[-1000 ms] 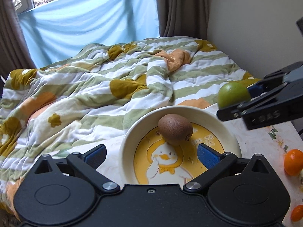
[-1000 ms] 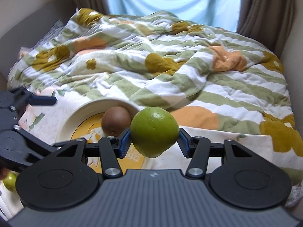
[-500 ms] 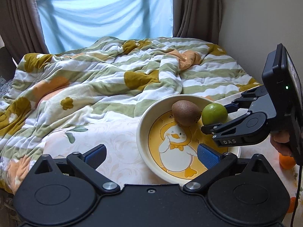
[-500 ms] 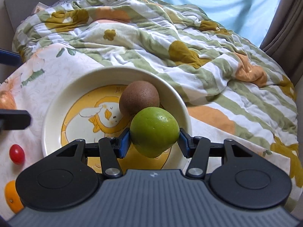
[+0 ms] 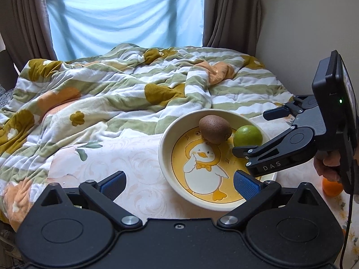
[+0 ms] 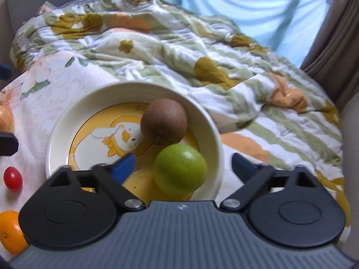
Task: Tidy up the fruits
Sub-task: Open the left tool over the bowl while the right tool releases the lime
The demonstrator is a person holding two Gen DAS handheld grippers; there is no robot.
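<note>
Right tool (image 6: 182, 168) just opened wide off green fruit (image 6: 180, 170) in bowl (image 6: 215, 134); left tool (image 5: 179, 182) wide, empty; fruit firm, smooth, rolls—grip across middle.

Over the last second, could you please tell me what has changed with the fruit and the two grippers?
The right gripper carried the green fruit down into the duck bowl; its jaws have just been opening, letting it go beside the kiwi. The kiwi stayed put, and the left gripper stayed open and empty.

Right wrist view is blurring; apple (image 6: 5, 117) and orange (image 6: 10, 232) are getting cut by left edge. Hand (image 5: 328, 164) is hiding behind right gripper (image 5: 258, 132).
</note>
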